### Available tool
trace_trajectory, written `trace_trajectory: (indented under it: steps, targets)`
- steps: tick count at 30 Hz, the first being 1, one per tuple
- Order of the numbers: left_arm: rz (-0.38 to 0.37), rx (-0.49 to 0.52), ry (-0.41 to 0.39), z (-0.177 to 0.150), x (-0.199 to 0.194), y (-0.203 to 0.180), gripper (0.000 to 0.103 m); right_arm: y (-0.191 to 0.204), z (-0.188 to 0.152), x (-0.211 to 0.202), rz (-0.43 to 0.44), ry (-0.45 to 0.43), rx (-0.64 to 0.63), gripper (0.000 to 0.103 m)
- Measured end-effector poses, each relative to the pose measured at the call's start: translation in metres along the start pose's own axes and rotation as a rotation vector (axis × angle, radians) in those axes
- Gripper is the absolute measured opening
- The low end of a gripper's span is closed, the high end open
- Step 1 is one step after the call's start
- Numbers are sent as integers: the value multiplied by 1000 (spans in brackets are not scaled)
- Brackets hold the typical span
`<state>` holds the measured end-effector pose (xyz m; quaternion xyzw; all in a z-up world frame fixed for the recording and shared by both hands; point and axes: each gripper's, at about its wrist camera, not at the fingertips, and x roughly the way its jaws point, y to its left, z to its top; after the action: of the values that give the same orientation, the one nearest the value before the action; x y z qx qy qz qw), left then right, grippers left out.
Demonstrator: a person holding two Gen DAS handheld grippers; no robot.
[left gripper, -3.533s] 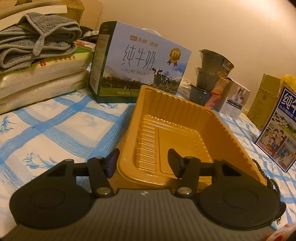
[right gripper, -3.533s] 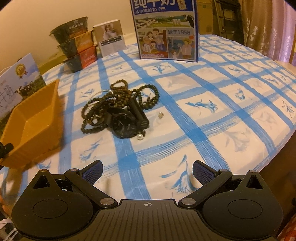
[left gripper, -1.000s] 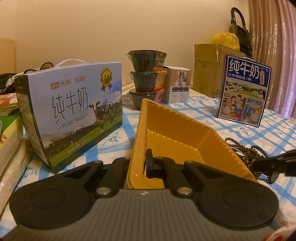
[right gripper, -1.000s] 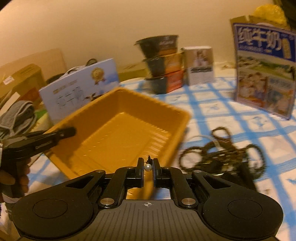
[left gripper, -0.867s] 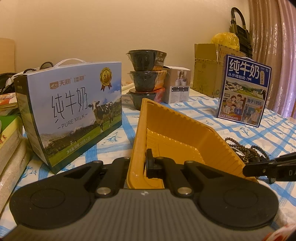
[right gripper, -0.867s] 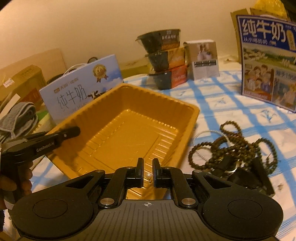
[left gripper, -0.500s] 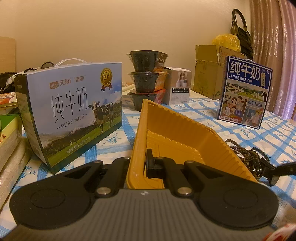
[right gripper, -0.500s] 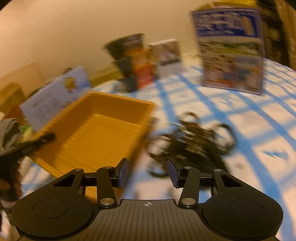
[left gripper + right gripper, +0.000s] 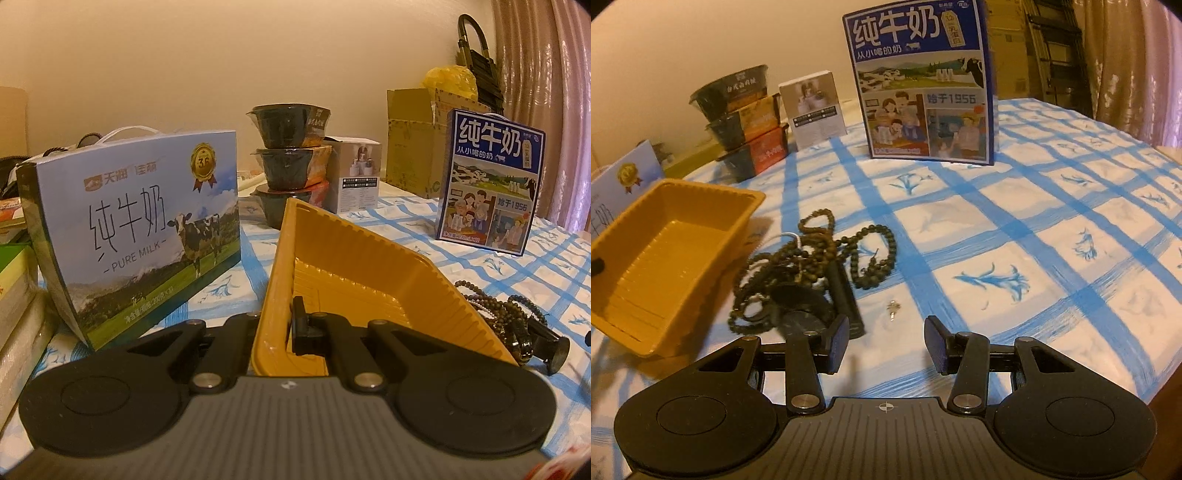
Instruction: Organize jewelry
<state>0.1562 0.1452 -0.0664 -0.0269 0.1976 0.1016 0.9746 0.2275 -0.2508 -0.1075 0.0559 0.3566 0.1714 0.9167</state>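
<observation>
Right wrist view: right tongs [image 9: 884,345] half-open, empty; centre them over small stud [image 9: 893,308] beside bead tangle [image 9: 816,266], while left tongs [image 9: 284,325] stay clamped on yellow tray [image 9: 369,280] wall.

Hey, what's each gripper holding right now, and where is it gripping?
The left gripper is shut on the yellow tray, pinching its near rim. The right gripper, just opened, holds nothing.

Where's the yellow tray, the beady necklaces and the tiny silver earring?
yellow tray [image 9: 676,258]: right wrist view, on its ribbed floor.
beaded necklaces [image 9: 873,230]: right wrist view, on a strand of the upper right loop.
small silver earring [image 9: 893,309]: right wrist view, on its middle.
</observation>
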Motion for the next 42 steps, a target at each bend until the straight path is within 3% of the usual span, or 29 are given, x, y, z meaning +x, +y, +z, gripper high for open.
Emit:
trace_trajectory:
  steps: [10,18,20,27,30,35,39,42]
  targets:
    - [-5,17,2,1,10,1,4,-2,11,38,-23,27,-76,25]
    - [-11,20,-1,2,14,2,4,7,11,57,-41,55,-144,17]
    - [-12,20,-1,2,14,2,4,9,10,60,-54,58,-161,10]
    - [-14,21,-2,3,15,2,4,15,15,55,-70,23,-184,9]
    - [-14,20,-1,2,16,2,4,25,29,39,1,-29,-156,9]
    - [-16,17,-3,2,16,2,4,67,48,17,196,-95,-188,9]
    - [-20,14,-3,2,16,2,4,103,50,18,334,-77,-220,9]
    - [-20,10,-3,1,15,2,4,127,43,26,386,-43,-250,9]
